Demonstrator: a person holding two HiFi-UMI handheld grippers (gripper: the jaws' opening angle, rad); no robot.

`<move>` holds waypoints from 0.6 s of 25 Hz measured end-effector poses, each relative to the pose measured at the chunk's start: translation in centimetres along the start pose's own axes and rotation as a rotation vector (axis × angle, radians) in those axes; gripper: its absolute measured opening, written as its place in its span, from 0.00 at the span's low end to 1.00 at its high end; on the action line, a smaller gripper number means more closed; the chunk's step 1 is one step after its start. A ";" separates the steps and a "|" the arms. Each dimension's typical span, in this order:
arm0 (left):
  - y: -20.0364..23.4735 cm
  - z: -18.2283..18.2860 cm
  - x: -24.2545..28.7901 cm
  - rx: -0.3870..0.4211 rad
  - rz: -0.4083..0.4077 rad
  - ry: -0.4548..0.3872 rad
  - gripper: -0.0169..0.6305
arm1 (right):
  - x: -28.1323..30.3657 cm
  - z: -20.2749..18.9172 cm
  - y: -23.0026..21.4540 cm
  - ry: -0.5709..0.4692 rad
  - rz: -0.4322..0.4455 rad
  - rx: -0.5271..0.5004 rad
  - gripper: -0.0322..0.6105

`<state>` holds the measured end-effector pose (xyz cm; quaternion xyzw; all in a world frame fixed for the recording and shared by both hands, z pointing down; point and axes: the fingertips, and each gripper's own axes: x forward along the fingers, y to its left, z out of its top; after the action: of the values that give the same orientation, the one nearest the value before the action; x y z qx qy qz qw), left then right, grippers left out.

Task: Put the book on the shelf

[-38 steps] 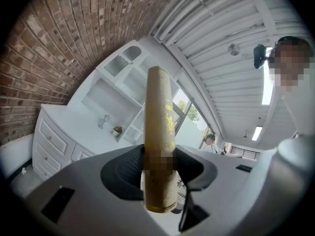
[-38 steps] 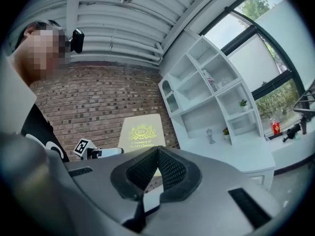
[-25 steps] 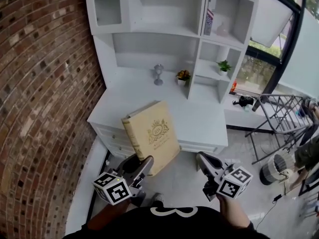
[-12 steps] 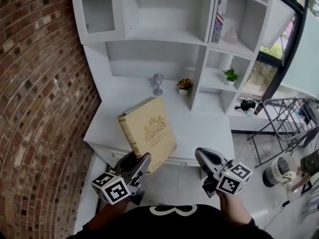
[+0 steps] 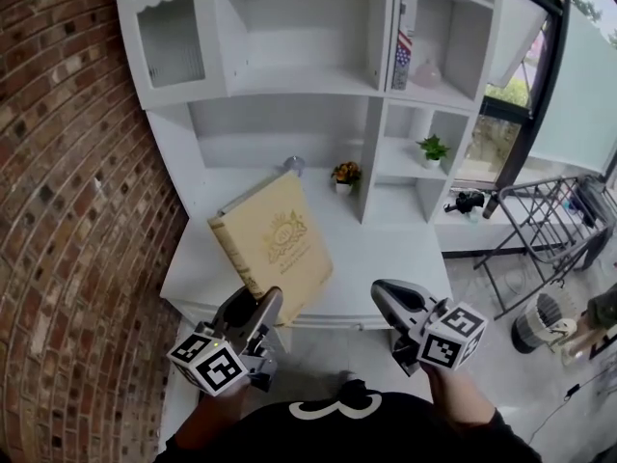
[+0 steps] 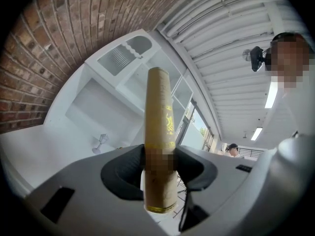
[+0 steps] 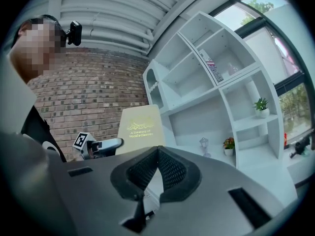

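A cream hardback book [image 5: 275, 244] with a gold emblem stands upright and tilted over the white desk top [image 5: 386, 258], in front of the white shelf unit [image 5: 299, 83]. My left gripper [image 5: 265, 307] is shut on its lower corner. In the left gripper view the book's spine [image 6: 160, 117] rises between the jaws of the left gripper [image 6: 158, 167]. My right gripper [image 5: 386, 299] hovers level to the right of the book, shut with nothing in it; the pads of the right gripper [image 7: 157, 154] meet. The right gripper view also shows the book's cover [image 7: 140, 129] and the left gripper [image 7: 101, 145].
Flowers in a small pot [image 5: 344, 175] and a green plant [image 5: 432, 148] stand in the lower shelves. Upright books [image 5: 405, 51] fill an upper right compartment. A brick wall [image 5: 67, 162] is at the left, a metal rack [image 5: 549, 230] at the right.
Both grippers and the book have moved in toward the shelf unit and a little higher. The book's top edge now covers most of the silver ornament on the desk.
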<state>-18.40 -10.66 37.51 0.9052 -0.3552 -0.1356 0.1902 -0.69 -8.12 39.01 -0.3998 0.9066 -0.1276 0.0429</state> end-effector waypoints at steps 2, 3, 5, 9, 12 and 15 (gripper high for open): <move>0.2 0.7 0.2 0.021 0.002 -0.016 0.31 | 0.1 0.5 -0.1 0.000 -0.001 -0.017 0.07; 0.2 1.1 0.4 0.025 0.005 -0.023 0.31 | 0.3 0.8 -0.3 -0.002 0.000 -0.022 0.07; 0.3 1.9 1.0 0.032 0.012 -0.037 0.31 | 0.6 1.4 -0.6 -0.012 0.009 -0.023 0.07; 0.6 3.7 2.1 0.065 0.027 -0.068 0.31 | 2.0 2.4 -1.1 -0.025 0.049 -0.012 0.07; 1.0 5.3 3.2 0.091 0.041 -0.083 0.31 | 3.4 3.5 -1.8 -0.034 0.074 -0.024 0.07; 1.8 7.0 4.5 0.113 0.057 -0.101 0.31 | 4.9 4.8 -2.9 -0.048 0.095 -0.030 0.07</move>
<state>-18.90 -16.76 31.61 0.8960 -0.3968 -0.1556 0.1244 -1.12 -14.56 35.29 -0.3600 0.9251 -0.1024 0.0647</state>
